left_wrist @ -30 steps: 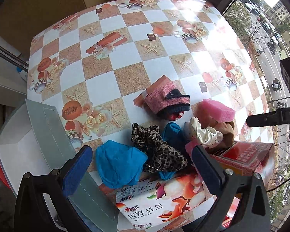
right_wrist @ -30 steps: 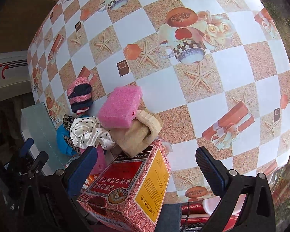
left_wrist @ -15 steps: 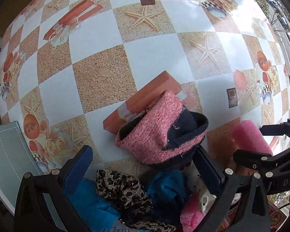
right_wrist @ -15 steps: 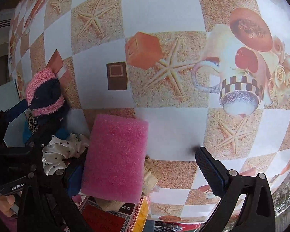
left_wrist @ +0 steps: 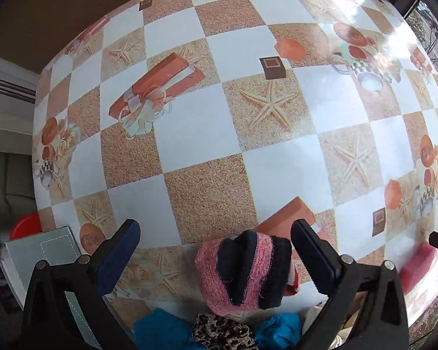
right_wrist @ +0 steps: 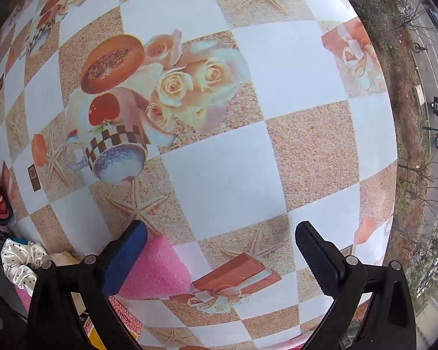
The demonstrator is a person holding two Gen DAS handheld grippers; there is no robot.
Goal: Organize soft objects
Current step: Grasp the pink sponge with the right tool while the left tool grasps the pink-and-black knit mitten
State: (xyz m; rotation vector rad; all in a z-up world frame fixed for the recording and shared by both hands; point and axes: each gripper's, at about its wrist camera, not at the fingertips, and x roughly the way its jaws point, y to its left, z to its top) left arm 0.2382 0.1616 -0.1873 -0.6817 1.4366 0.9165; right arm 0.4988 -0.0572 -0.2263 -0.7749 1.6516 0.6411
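The left gripper (left_wrist: 216, 250) is hovering with fingers apart around the pink-and-navy knitted sock bundle (left_wrist: 243, 274), lying near-to-far on the checkered table (left_wrist: 207, 134). The right gripper (right_wrist: 220, 250), fingers spread, is flanking the pink foam sponge (right_wrist: 156, 268).

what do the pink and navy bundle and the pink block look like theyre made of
Pink-and-navy striped knitted bundle: looks like knit yarn, matte and fuzzy, with visible stitch texture and a soft folded shape, probably a sock or hat. Pink rectangular foam block: seems to be sponge or foam, matte, with a fine porous grain and straight cut edges.
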